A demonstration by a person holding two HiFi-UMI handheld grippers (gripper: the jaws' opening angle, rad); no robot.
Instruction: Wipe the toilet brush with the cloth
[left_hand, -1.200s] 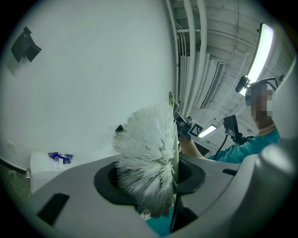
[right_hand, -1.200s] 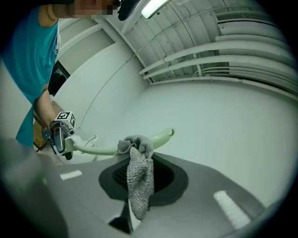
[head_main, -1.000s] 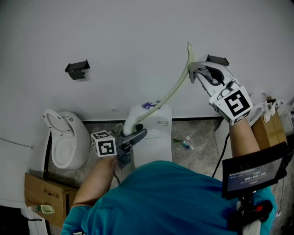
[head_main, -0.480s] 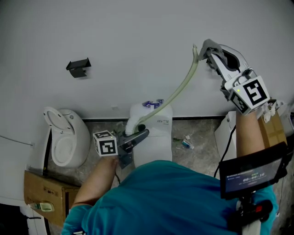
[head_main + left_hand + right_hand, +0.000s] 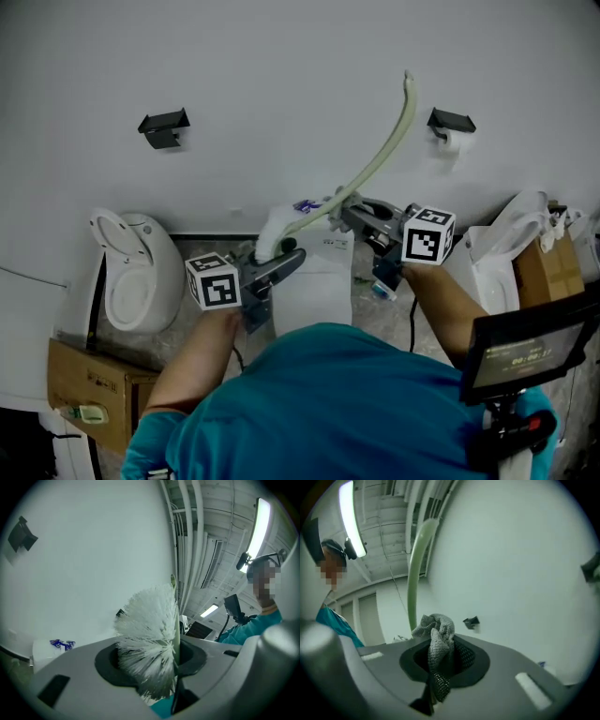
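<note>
The left gripper [image 5: 277,264] points level and is clamped on the toilet brush [image 5: 375,164] at its lower end. In the left gripper view the white bristle head [image 5: 150,639] fills the gap between the jaws, which stand part-way apart and press on it. From there the pale green handle [image 5: 398,122] curves up and to the right in front of the white wall [image 5: 281,75]. The right gripper [image 5: 349,212] sits low on that handle, close to the bristles, with its jaws closed on a bunched grey mesh cloth [image 5: 436,639]. In the right gripper view the handle [image 5: 414,578] rises just behind the cloth, but whether the two touch cannot be told. Below the grippers stands a white cistern [image 5: 319,281]. A white toilet [image 5: 131,281] with its lid up is off to the left, above a cardboard box [image 5: 89,389] — and a toilet-roll holder [image 5: 450,124] hangs on the wall at upper right.
</note>
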